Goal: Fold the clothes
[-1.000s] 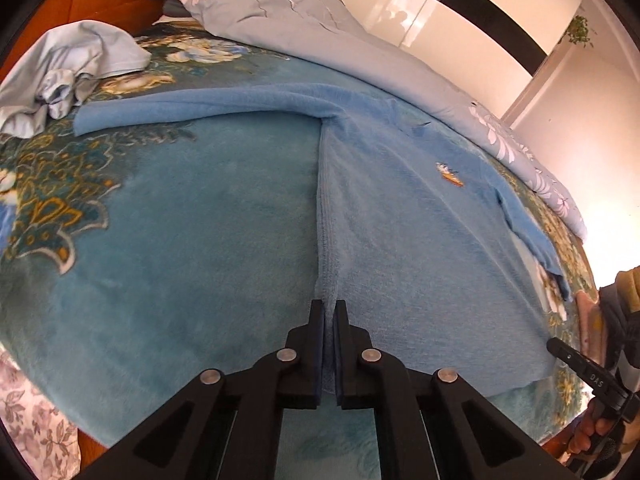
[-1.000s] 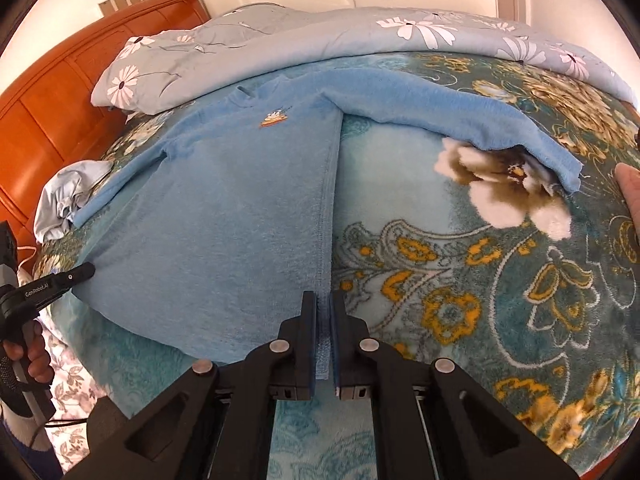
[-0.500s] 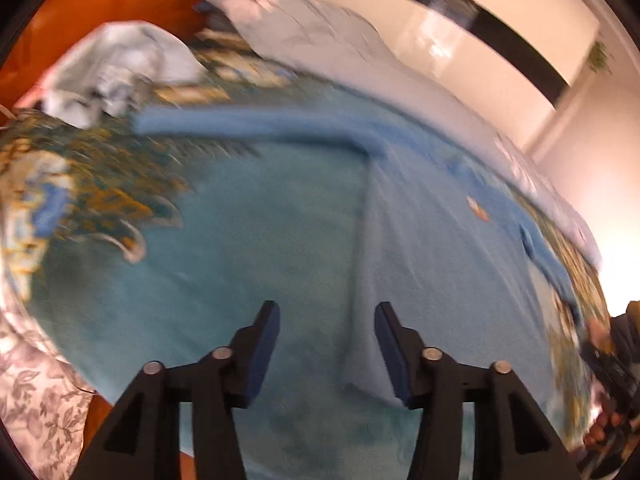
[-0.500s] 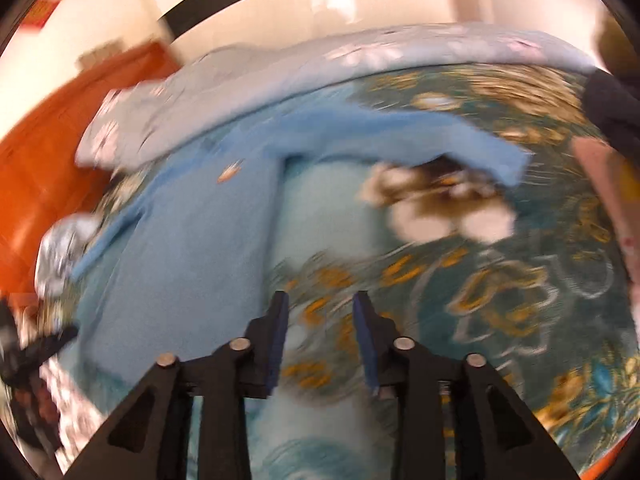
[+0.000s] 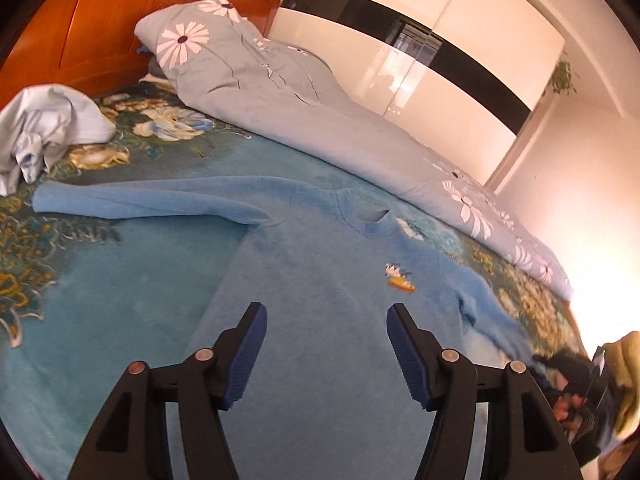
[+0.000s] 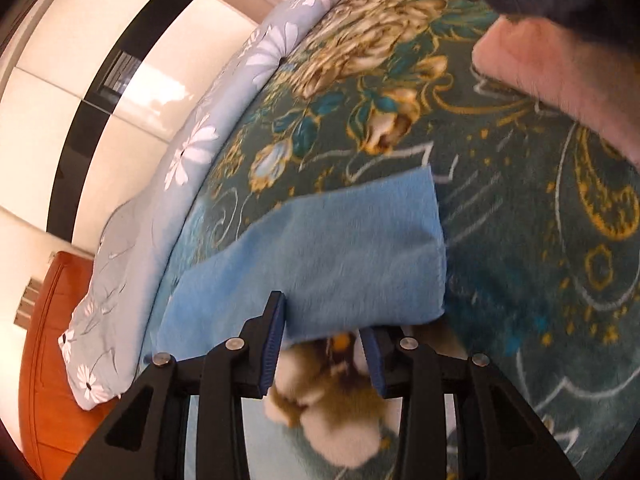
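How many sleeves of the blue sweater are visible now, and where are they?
2. One sleeve lies stretched flat toward the crumpled pale garment near the headboard. The other sleeve lies on the floral blanket, its cuff end between the open right gripper's fingers.

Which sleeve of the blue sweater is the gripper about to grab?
The sleeve between the right gripper's open jaws; the other sleeve lies stretched out, untouched.

sweater (image 5: 320,292): no lettering, just a tiny orange-and-white embroidered motif (image 5: 399,277) on the chest, too small to make out
blanket (image 6: 540,240): only flower and scroll patterns, no words
duvet (image 5: 280,92): daisy print, nothing written
readable text anywhere: none, honestly
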